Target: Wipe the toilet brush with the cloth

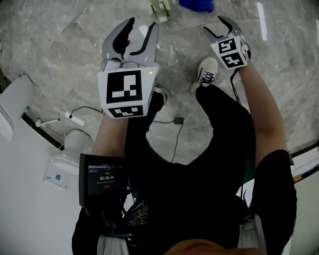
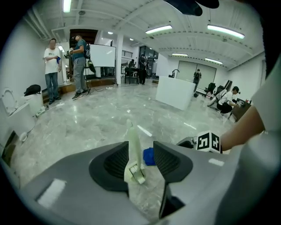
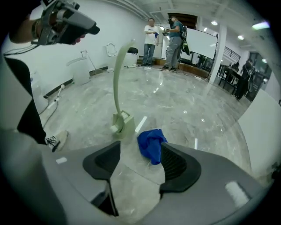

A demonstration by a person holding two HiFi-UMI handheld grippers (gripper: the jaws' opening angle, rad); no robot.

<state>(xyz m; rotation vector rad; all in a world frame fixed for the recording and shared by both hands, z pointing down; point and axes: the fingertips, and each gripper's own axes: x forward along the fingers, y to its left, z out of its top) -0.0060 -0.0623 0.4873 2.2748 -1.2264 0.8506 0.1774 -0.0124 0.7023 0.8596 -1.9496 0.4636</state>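
Observation:
A pale green toilet brush (image 3: 117,79) stands upright in its square holder (image 3: 124,124) on the marble floor. A crumpled blue cloth (image 3: 151,144) lies on the floor just right of it. In the head view both sit at the top edge, the brush holder (image 1: 160,10) and the cloth (image 1: 197,5). My left gripper (image 1: 137,35) is open above the floor and holds nothing; the brush (image 2: 133,149) and cloth (image 2: 148,156) show through its gap, farther off. My right gripper (image 1: 219,25) is open too and holds nothing, short of the cloth.
A white toilet (image 1: 12,104) and a white panel stand at my left. A cable (image 1: 172,122) runs over the floor by my shoes (image 1: 207,72). Far off stand two people (image 2: 52,70), a whiteboard and a white partition (image 2: 175,92).

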